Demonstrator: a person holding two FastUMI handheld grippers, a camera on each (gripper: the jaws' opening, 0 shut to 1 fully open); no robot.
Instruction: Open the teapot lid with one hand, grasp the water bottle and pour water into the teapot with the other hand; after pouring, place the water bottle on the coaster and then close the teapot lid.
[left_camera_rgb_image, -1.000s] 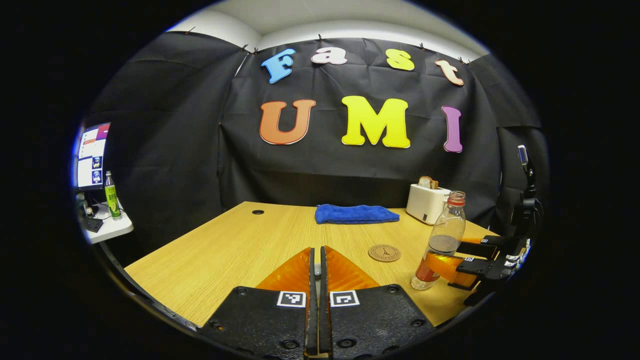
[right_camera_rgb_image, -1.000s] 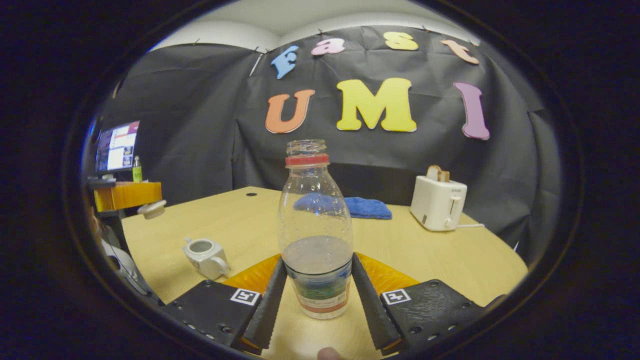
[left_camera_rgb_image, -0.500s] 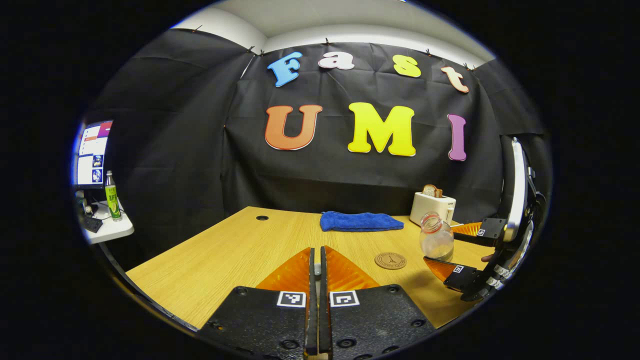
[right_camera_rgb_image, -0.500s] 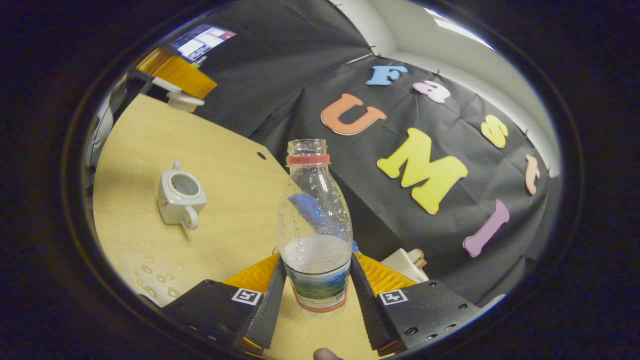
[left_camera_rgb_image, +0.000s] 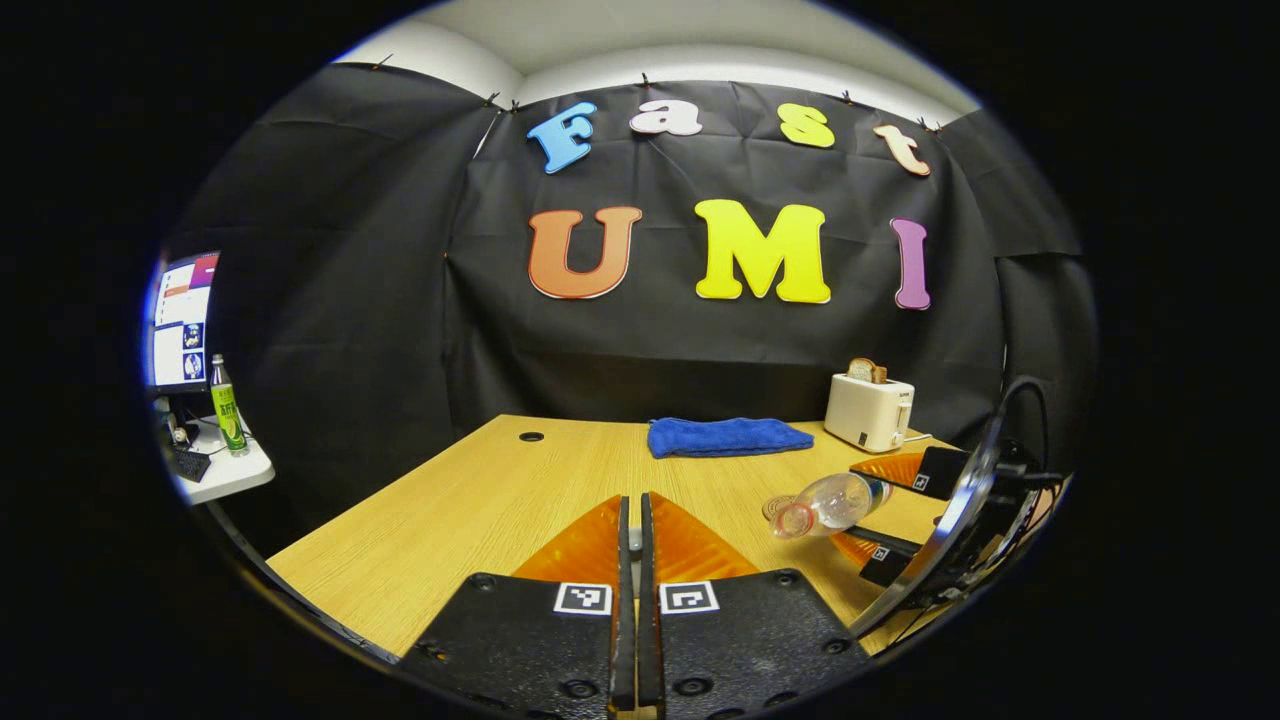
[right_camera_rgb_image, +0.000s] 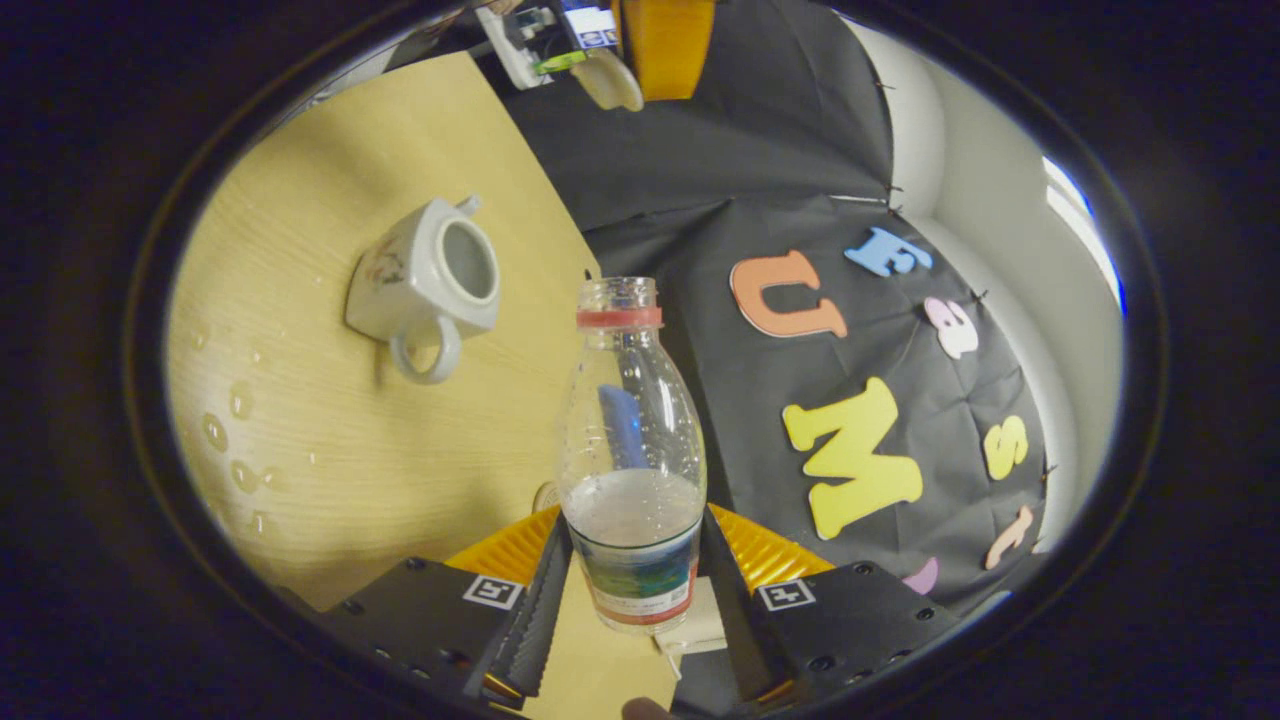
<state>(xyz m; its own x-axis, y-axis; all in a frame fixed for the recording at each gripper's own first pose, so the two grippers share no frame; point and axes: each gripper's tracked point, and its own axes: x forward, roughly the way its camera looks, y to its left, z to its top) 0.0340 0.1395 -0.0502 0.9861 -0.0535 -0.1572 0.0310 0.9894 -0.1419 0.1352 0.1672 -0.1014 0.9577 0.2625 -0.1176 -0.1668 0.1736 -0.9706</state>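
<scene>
The right gripper (right_camera_rgb_image: 628, 600) clamps the water bottle (right_camera_rgb_image: 630, 470), tipped toward the open teapot (right_camera_rgb_image: 425, 275) on the table (right_camera_rgb_image: 330, 440) to pour. The left gripper (left_camera_rgb_image: 630, 560), fingers together, apparently holds the lid (right_camera_rgb_image: 610, 80) clear.

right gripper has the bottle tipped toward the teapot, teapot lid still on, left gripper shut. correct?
One error: the lid is off. The right gripper view shows the teapot with an open mouth. The rest holds: the right gripper grips the tipped water bottle; the left gripper is shut.
</scene>
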